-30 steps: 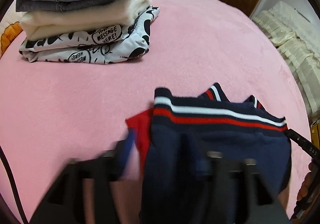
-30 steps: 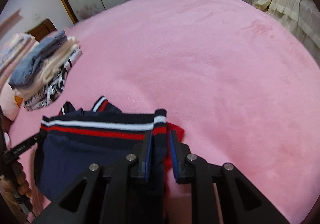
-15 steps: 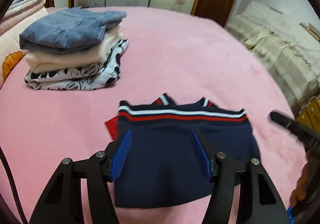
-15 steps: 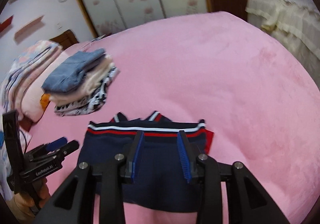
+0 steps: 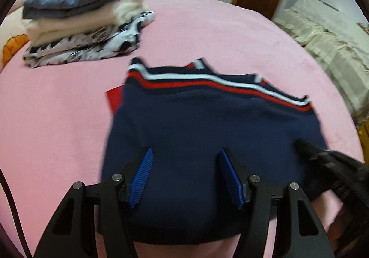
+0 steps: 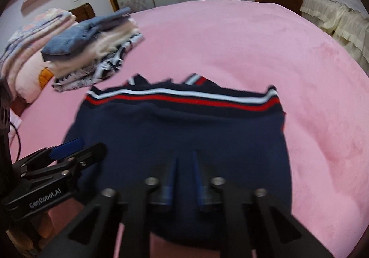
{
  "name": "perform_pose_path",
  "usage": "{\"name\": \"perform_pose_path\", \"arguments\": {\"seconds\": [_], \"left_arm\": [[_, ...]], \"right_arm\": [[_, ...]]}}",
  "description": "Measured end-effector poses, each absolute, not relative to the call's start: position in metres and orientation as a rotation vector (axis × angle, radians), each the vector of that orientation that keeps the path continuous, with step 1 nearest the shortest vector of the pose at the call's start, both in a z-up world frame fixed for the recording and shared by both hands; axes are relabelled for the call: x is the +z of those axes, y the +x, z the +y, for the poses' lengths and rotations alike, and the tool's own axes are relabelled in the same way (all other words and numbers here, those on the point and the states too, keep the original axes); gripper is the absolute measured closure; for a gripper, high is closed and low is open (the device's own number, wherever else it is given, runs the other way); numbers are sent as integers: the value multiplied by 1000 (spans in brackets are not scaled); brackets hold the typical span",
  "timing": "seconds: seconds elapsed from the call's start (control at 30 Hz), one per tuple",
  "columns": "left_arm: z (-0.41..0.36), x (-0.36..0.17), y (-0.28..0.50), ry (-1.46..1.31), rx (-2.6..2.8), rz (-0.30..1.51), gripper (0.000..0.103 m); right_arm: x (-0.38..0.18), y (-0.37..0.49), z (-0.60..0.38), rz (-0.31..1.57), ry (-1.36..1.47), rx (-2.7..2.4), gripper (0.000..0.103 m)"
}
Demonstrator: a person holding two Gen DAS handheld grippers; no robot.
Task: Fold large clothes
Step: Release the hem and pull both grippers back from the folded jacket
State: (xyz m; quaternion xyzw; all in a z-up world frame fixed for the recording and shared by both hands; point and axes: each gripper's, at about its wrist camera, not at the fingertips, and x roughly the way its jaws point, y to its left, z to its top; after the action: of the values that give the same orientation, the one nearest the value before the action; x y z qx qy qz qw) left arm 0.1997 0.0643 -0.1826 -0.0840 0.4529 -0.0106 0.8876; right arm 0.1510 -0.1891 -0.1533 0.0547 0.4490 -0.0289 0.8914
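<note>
A folded navy sweater [image 5: 207,124] with red and white stripes along its far edge lies flat on the pink bed; it also shows in the right wrist view [image 6: 184,133]. A red corner sticks out at its left side [image 5: 114,99]. My left gripper [image 5: 186,172] is open and empty above the sweater's near part. My right gripper [image 6: 185,165] hovers over the sweater's near middle, its fingers narrowly apart with nothing between them. The right gripper shows at the right in the left wrist view [image 5: 332,165], and the left gripper at the left in the right wrist view [image 6: 64,154].
A stack of folded clothes [image 5: 85,20], denim on top, sits at the far left of the pink bed [image 5: 230,34]; it also shows in the right wrist view [image 6: 92,46]. Pillows [image 6: 30,34] lie beyond it. A cream-covered sofa [image 5: 332,50] stands to the right, wardrobe doors behind.
Both grippers let go of the sweater, opened and pulled back. The sweater now lies flat. The right gripper's fingers have since narrowed again.
</note>
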Motion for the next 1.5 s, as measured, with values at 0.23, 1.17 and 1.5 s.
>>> {"name": "perform_pose_path", "arguments": {"seconds": [0.23,1.17,1.5], "left_arm": [[76,-188,198,-187,-51,940,43],[64,-178,198,-149,-25,1025,32],[54,-133,158,-156,-39,1031,24]], "right_arm": [[-145,132,-199,865,141,-81,103],[-148,132,-217,940,173,-124,100],[-115,98,-205,931,185,-112,96]]}}
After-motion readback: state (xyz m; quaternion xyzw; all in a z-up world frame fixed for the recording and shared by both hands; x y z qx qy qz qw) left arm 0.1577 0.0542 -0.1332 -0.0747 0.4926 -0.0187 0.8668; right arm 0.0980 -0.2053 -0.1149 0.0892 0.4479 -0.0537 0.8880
